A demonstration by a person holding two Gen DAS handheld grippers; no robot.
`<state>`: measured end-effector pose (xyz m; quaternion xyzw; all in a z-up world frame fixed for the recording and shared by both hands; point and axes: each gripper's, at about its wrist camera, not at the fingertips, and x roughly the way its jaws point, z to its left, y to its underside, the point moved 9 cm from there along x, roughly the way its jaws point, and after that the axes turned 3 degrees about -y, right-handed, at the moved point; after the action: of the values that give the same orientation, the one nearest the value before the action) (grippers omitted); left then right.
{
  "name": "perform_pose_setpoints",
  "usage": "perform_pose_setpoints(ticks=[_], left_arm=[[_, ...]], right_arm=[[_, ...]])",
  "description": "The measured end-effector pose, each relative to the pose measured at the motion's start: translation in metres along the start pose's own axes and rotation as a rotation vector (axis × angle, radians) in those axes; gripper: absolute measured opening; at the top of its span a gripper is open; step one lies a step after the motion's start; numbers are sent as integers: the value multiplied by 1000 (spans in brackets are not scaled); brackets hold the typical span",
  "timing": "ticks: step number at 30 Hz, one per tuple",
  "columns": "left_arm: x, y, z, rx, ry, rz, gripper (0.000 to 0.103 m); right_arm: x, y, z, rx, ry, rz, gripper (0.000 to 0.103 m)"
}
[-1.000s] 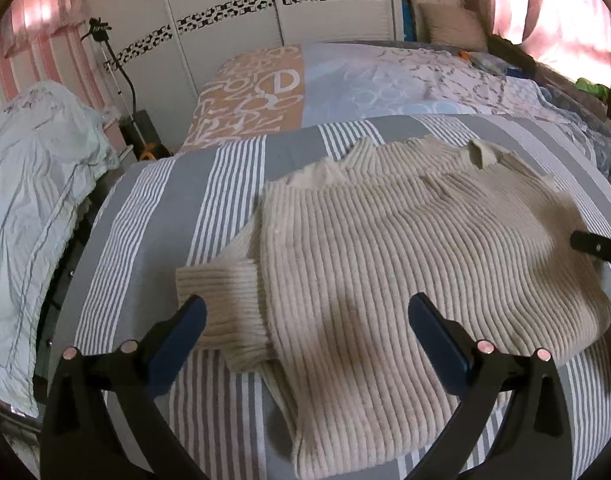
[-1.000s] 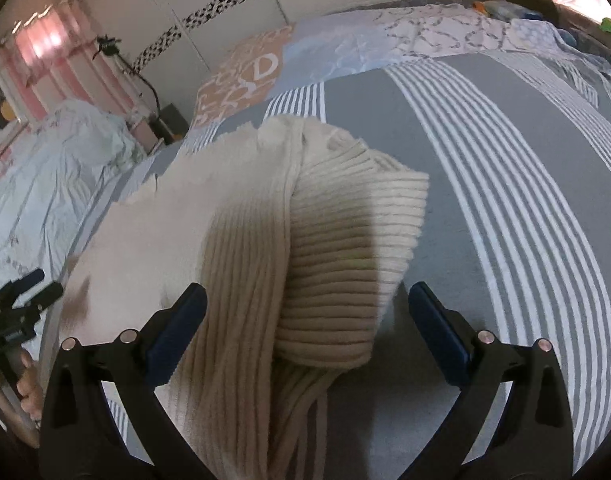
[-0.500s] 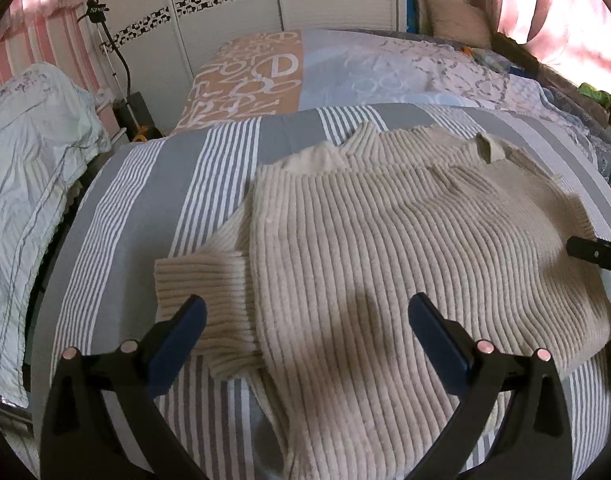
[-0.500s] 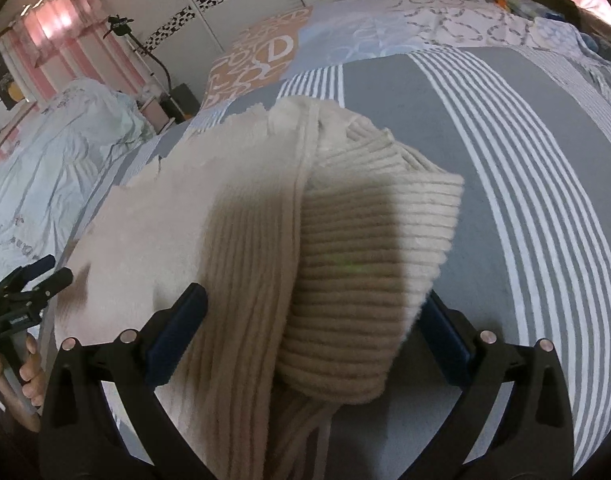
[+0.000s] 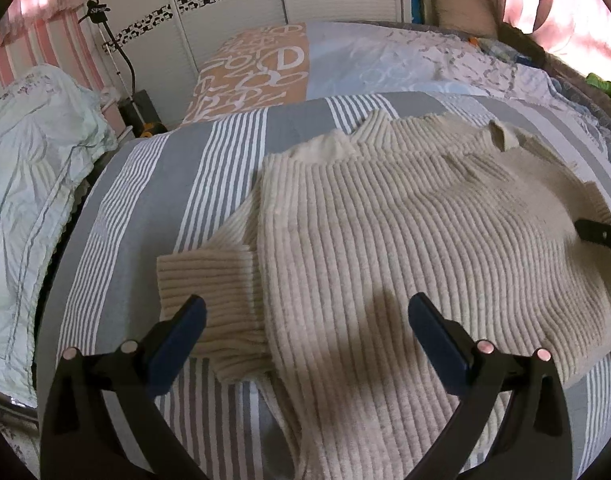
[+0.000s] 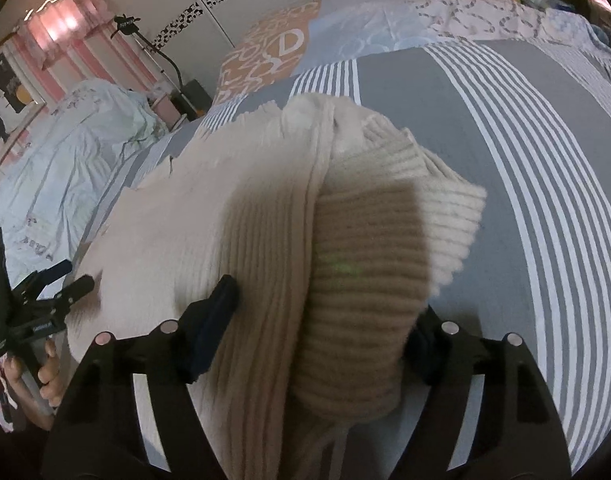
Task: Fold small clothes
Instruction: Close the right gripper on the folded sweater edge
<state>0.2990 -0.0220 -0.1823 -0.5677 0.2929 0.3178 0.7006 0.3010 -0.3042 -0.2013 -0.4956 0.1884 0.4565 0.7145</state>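
1. Bedroom setting: striped grey-and-white bedspread (image 5: 137, 216) covered the bed, with white wardrobe doors (image 5: 233, 12) behind it and a pale rumpled quilt (image 5: 33, 184) off its left edge.
2. Left wrist view: cream ribbed sweater (image 5: 405, 240) lay flat on the bedspread, collar toward the wardrobe doors, hem toward the camera.
3. Left sleeve (image 5: 213, 292) of the sweater was bent back beside the body, its cuff near the hem and lying on the stripes.
4. Left gripper (image 5: 305, 320) hung above the sweater's lower left part, jaws spread wide, nothing between them; one blue finger sat over the sleeve cuff, the other over the body.
5. Tip of the right gripper (image 5: 601, 234) showed at the sweater's right edge.
6. Right wrist view: right gripper (image 6: 325, 320) was low on the sweater (image 6: 193, 240), jaws apart and straddling the bunched right sleeve (image 6: 369, 280); the right finger was partly hidden behind the knit.
7. Whether the pads already pressed the sleeve was unclear; it looked like a wide, unclamped stance.
8. Left gripper (image 6: 65, 280) and the hand (image 6: 49, 376) holding it showed at the sweater's far left side.
9. Progress, judged: early. Sweater was spread out, sleeves only loosely tucked, no body fold made. Left to do: lay both sleeves across the body, then fold hem up to collar.
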Motion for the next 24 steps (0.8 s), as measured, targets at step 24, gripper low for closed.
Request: perform_pose_setpoints(ticks=[24], left_arm=[[2, 12, -35, 69, -7, 30, 101]], right_arm=[[-17, -13, 85, -305, 283, -22, 33]])
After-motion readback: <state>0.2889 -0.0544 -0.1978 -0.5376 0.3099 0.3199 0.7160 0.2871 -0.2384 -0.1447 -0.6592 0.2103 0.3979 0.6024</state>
